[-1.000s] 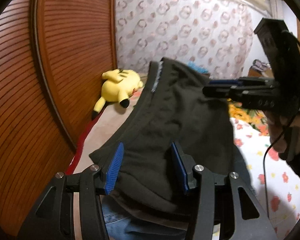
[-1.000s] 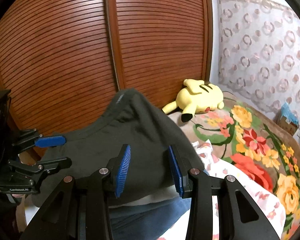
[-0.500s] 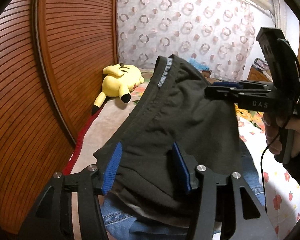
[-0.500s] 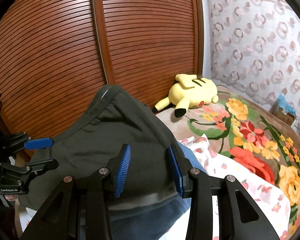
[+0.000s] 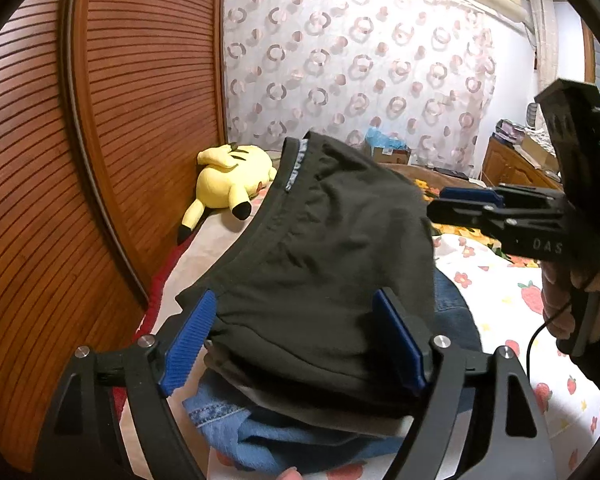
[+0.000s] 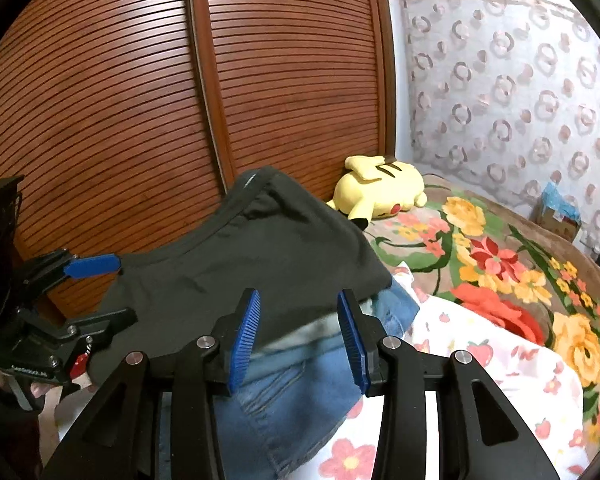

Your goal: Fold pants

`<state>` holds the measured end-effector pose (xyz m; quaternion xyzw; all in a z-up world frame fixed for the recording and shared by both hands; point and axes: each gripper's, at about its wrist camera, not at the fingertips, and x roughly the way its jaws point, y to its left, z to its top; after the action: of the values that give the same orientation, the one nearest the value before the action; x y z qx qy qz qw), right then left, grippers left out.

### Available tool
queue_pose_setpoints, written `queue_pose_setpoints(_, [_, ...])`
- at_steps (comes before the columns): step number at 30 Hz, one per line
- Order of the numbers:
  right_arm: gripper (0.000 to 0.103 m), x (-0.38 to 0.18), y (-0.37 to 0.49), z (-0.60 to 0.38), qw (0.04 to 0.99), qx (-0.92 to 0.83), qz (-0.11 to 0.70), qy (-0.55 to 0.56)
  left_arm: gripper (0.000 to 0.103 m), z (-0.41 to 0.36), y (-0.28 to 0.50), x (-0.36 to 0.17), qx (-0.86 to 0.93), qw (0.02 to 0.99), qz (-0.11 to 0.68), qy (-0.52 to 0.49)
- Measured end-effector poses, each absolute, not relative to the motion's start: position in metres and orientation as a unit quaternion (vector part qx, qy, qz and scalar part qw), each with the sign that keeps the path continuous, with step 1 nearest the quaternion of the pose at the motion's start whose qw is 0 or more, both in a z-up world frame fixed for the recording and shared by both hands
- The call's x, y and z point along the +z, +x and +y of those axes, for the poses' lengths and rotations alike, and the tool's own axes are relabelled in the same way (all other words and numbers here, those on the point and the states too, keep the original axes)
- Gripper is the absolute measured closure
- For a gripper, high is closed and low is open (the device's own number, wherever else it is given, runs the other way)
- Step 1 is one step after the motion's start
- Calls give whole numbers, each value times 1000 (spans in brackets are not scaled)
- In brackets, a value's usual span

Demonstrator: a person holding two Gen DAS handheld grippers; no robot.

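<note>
Bedroom: louvred wooden wardrobe doors [image 6: 140, 120] behind bed [image 6: 500, 264], patterned curtain [image 5: 360, 80] at far wall. Black pants [image 5: 320, 272], waistband raised toward doors, draped over folded blue jeans [image 6: 284, 396] on strawberry-print sheet [image 5: 512, 304]. Floral blanket, yellow plush toy [image 6: 380, 192] farther back. Left gripper [image 5: 296, 344] jaws just been opening, now spread wide; black fabric between pads, not pinched. Right gripper [image 6: 298, 336] jaws part-open, pads apart at pants' edge, gripping nothing.
</note>
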<state>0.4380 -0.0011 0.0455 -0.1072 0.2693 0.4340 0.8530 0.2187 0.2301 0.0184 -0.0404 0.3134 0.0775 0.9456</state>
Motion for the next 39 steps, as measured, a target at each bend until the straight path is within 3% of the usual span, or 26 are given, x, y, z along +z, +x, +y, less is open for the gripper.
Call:
queue_pose_setpoints(12, [60,58,377,-35,871,408,256,-97,21,207,189,37,51,955,290,-28])
queue_pose_setpoints(20, [42,62,330,-52,886,382,244,-94,21,198,170,48,43,960,274,-40])
queue_pose_setpoints(39, [42,54,224,-101,915,316,242,-73,21,142,124,40,-10,961,274,-25])
